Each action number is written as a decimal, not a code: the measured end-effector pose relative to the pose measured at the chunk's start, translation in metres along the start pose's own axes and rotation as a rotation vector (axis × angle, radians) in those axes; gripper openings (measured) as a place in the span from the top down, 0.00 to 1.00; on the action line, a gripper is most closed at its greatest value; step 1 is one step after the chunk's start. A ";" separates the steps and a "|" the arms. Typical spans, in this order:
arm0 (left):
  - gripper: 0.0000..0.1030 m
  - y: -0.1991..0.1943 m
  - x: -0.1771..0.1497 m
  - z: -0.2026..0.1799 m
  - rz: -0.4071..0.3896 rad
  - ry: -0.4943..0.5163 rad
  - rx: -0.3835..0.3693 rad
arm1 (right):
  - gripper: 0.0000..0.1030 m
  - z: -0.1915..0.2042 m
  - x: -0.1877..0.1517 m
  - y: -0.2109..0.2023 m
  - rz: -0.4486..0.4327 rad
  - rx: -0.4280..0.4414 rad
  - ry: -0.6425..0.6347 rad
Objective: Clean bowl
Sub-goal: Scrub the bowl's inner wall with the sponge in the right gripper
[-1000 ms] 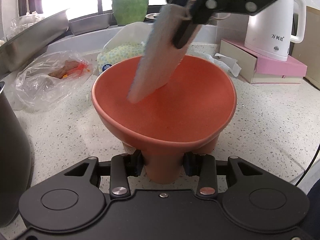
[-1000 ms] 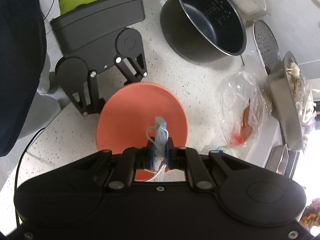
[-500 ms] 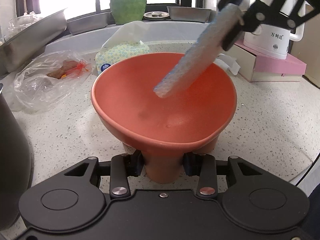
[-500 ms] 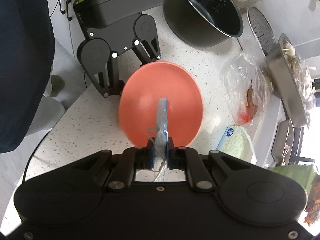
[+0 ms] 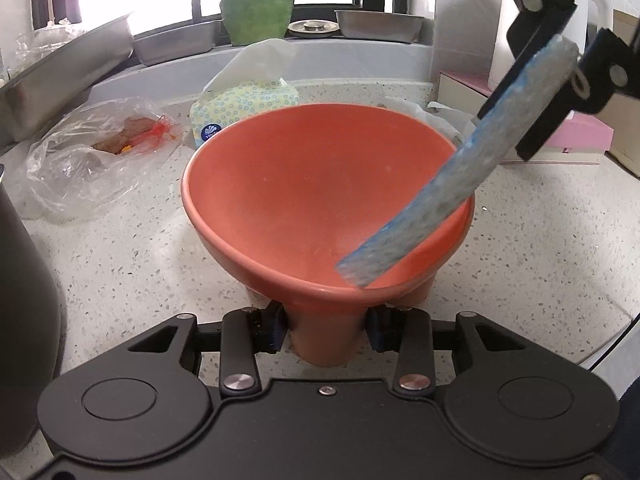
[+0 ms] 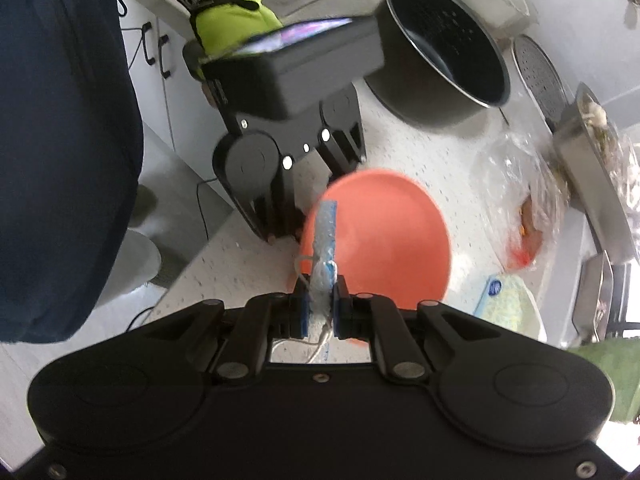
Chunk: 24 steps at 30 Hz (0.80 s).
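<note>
- On the speckled bench (image 5: 540, 240), near its front edge: orange bowl (image 5: 312, 200), upright, inside bare apart from the cloth end dipping in.
- Left hand-held gripper (image 5: 326, 330): pads pinching the bowl's narrow foot from both sides, bowl standing on the bench.
- Right hand-held gripper (image 6: 322, 304): jaws pressed together on a folded blue-grey scrub cloth (image 5: 460, 184); a thin cord loop hangs from the pinched end.
- Cloth slants down from the upper right, over the bowl's right rim; its free end lies low against the inner right wall, close to the near rim.
- Behind the bowl, left: clear plastic bag (image 5: 92, 160), crumpled, holding brown and orange-red scraps.
- Just behind the bowl: tissue pack (image 5: 244, 108), patterned yellow-green, one sheet standing up out of it.
- Far left edge: dark pot wall in the left wrist view; from the right wrist view the dark inner pot (image 6: 444, 60) looks to hold nothing.
- Steel tray (image 6: 592, 184) along the bench edge with pale food bits in it, blurred.
- Windowsill: shallow steel pans (image 5: 376, 24), contents not visible; green cup (image 5: 256, 0).
- Right rear: white kettle (image 5: 560, 40) by a pink box (image 5: 576, 136).
- Gloved hand (image 6: 228, 20), green and black, on the left gripper's body.
</note>
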State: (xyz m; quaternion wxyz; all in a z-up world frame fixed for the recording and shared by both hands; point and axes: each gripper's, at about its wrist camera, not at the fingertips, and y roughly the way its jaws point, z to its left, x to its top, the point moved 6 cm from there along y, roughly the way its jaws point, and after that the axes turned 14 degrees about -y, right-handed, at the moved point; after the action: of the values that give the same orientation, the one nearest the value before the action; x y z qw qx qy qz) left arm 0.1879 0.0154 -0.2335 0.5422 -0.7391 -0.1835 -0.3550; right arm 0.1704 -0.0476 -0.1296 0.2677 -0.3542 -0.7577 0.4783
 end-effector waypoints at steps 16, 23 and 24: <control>0.63 -0.002 0.000 -0.001 0.008 0.003 0.003 | 0.89 -0.054 0.012 0.018 0.003 -0.106 -0.039; 0.63 0.000 0.002 0.002 0.012 0.008 -0.004 | 0.89 -0.066 -0.010 0.015 0.036 -0.135 0.017; 0.63 0.001 0.002 0.003 0.012 0.010 -0.006 | 0.89 -0.065 -0.012 0.014 0.038 -0.134 0.021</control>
State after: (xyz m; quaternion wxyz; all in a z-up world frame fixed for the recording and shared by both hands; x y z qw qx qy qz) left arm 0.1906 0.0176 -0.2331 0.5431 -0.7400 -0.1753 -0.3560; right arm 0.2305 -0.0183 -0.1177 0.2418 -0.3907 -0.7783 0.4278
